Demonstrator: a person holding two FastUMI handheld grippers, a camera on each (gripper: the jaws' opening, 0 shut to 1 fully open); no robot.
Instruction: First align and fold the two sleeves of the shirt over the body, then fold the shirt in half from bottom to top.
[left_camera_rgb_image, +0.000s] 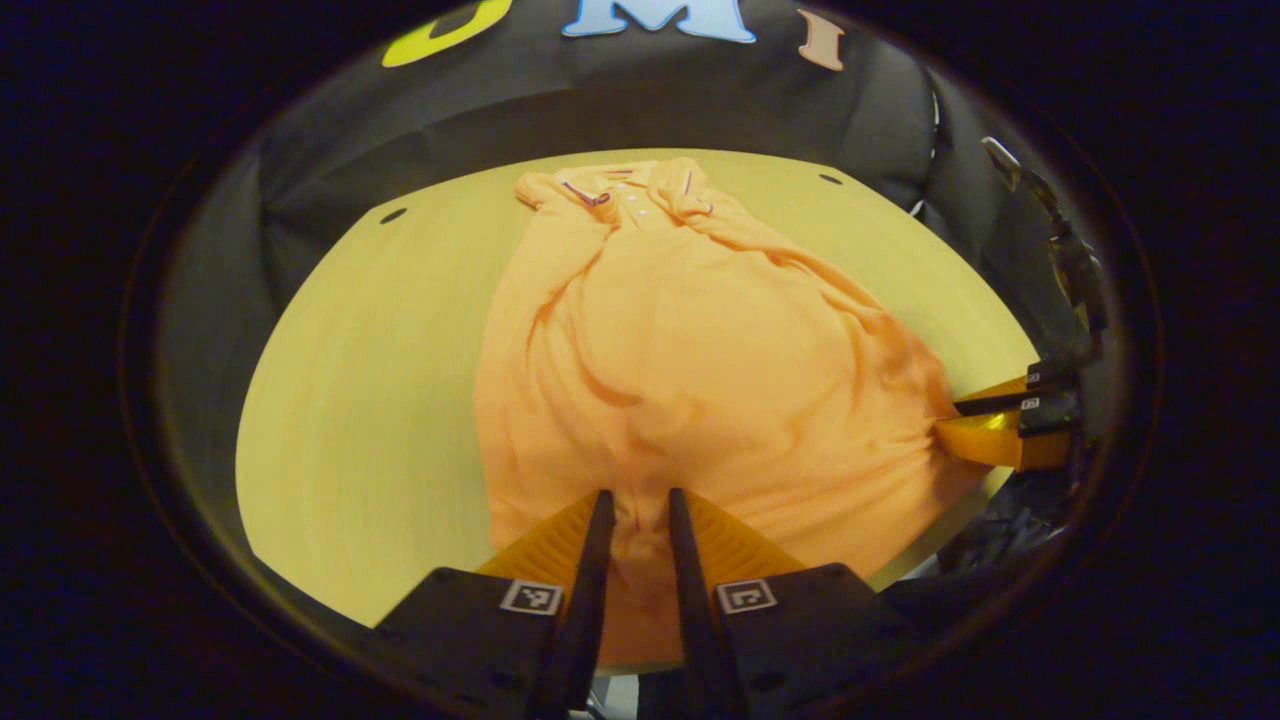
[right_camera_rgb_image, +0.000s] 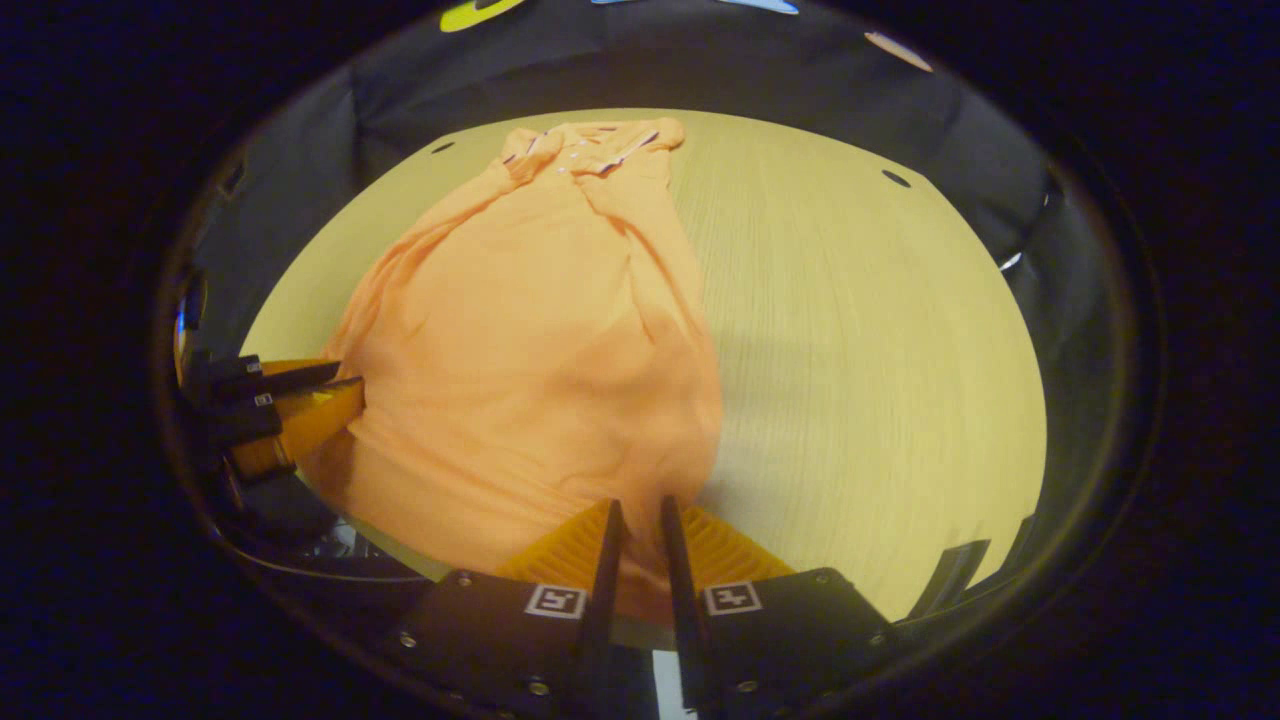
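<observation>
An orange polo shirt (left_camera_rgb_image: 680, 350) lies on the yellow wooden table (left_camera_rgb_image: 370, 400), collar (left_camera_rgb_image: 620, 185) at the far end, sleeves tucked over the body. My left gripper (left_camera_rgb_image: 637, 497) is shut on the shirt's bottom hem near its left corner, cloth bunched between the fingers. In the right gripper view the same shirt (right_camera_rgb_image: 530, 340) spreads to the left, and my right gripper (right_camera_rgb_image: 640, 505) is shut on the hem at its right corner. The right gripper (left_camera_rgb_image: 950, 412) also appears far right in the left gripper view; the left gripper (right_camera_rgb_image: 345, 385) appears far left in the right gripper view.
The table's near edge (right_camera_rgb_image: 400, 555) runs just under both grippers. Bare tabletop (right_camera_rgb_image: 860, 380) stretches to the right of the shirt and bare tabletop (left_camera_rgb_image: 370, 400) to its left. Black cloth walls (left_camera_rgb_image: 620, 100) close in behind the table's far edge.
</observation>
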